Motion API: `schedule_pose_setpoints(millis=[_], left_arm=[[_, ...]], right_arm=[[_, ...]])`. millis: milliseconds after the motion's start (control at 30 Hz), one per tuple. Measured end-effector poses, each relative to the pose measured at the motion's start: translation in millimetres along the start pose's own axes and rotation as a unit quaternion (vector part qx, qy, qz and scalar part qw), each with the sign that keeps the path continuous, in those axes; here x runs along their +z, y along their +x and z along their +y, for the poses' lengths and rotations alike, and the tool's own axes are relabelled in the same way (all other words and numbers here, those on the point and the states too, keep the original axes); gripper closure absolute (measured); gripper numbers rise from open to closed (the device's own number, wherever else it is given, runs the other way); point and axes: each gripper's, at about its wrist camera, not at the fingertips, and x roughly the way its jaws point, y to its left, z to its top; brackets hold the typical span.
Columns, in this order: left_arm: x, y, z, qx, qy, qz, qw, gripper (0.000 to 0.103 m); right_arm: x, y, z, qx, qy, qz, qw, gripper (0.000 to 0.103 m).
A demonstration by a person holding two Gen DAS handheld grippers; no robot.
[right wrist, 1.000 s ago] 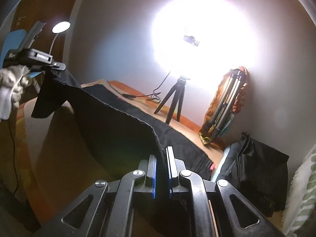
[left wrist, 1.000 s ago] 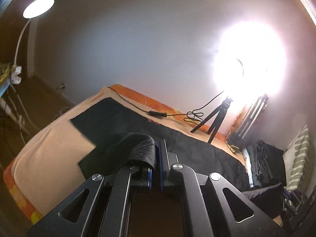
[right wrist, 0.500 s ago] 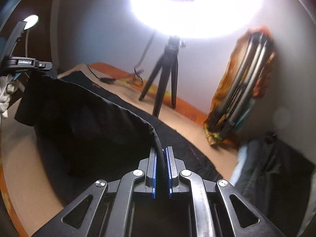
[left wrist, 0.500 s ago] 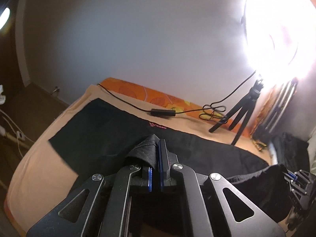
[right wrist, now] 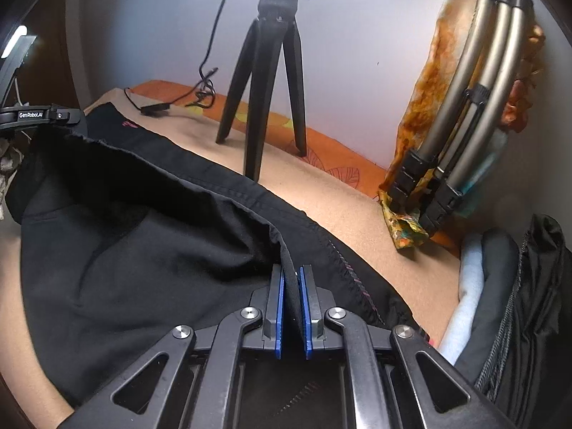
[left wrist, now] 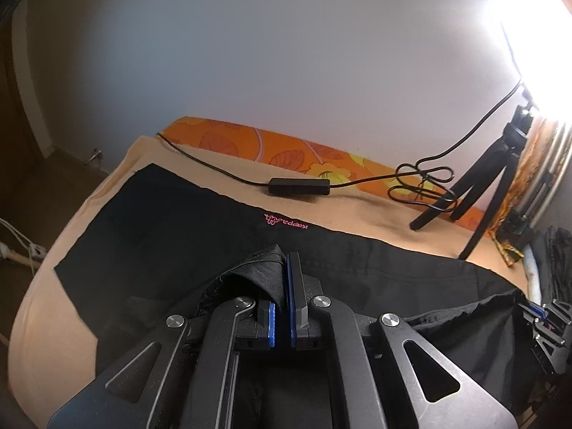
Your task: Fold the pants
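Note:
Black pants with a pink logo lie spread on a beige sheet. My left gripper is shut on a bunched edge of the pants, held low over the spread fabric. My right gripper is shut on another edge of the pants. The cloth stretches between the two grippers. The left gripper shows at the left edge of the right wrist view, and the right gripper at the right edge of the left wrist view.
A black tripod with a ring light stands on the bed's far side. A cable with an inline box lies behind the pants. A folded silver tripod leans on the wall. Dark clothes are piled at the right.
Both grippers have come down and forward toward the far side of the bed, carrying the held edge over the spread pants. The raised fold is now much lower.

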Motion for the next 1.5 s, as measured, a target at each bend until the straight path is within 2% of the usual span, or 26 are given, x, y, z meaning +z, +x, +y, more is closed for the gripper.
schedule_pose_setpoints(millis=[67,300,367,433,600,667,700,900,1067,1167,1233,1367,1500], left_arm=[[2.1,5.9,0.1,0.005,0.001,0.005,1.0000,0.095],[10.7,19.4,8.1,-0.022,-0.003,0.037,0.9991,0.088],[12.3,24.2,9.3,-0.036,0.001,0.052,0.9980,0.082],[14.1,33.5,10.6,-0.055,0.006,0.085,0.9949,0.068],[18.1,39.8,14.2,-0.070,0.002,0.117,0.9906,0.068],[22.9,39.8,18.5,-0.086,-0.012,0.130,0.9878,0.065],[25.5,40.7,21.4,-0.097,-0.019,0.142,0.9849,0.062],[36.4,25.0,38.4,-0.147,-0.031,0.178,0.9724,0.061],[42.2,-8.6,57.0,-0.148,-0.015,0.157,0.9762,0.061],[39.0,-38.9,66.9,-0.122,0.017,0.120,0.9851,0.061],[26.8,-55.1,75.2,-0.105,0.033,0.105,0.9884,0.061],[-19.7,-69.8,88.4,-0.092,0.035,0.103,0.9898,0.061],[-54.9,-65.8,91.2,-0.097,0.004,0.108,0.9895,0.061]], right_arm=[[0.5,7.4,0.3,-0.003,-0.004,0.007,1.000,0.097],[-2.2,23.8,0.8,-0.009,-0.011,0.022,1.000,0.097],[-2.0,27.7,1.2,-0.011,-0.013,0.026,1.000,0.097],[-2.4,30.1,3.5,-0.017,-0.017,0.030,0.999,0.097],[-0.6,32.4,5.7,-0.022,-0.019,0.042,0.999,0.095],[0.9,33.6,2.2,-0.023,-0.015,0.052,0.998,0.085],[1.5,35.5,0.0,-0.027,-0.012,0.055,0.998,0.076],[1.9,34.1,-15.0,-0.034,-0.001,0.059,0.998,0.074],[1.1,30.0,-13.6,-0.043,-0.005,0.046,0.998,0.070],[1.1,18.9,-9.9,-0.050,-0.009,0.032,0.998,0.069],[0.9,7.6,-6.0,-0.055,-0.017,0.015,0.998,0.066],[3.0,-18.7,6.4,-0.040,-0.018,-0.019,0.999,0.063],[9.6,-36.2,30.4,-0.005,-0.024,-0.045,0.999,0.059]])
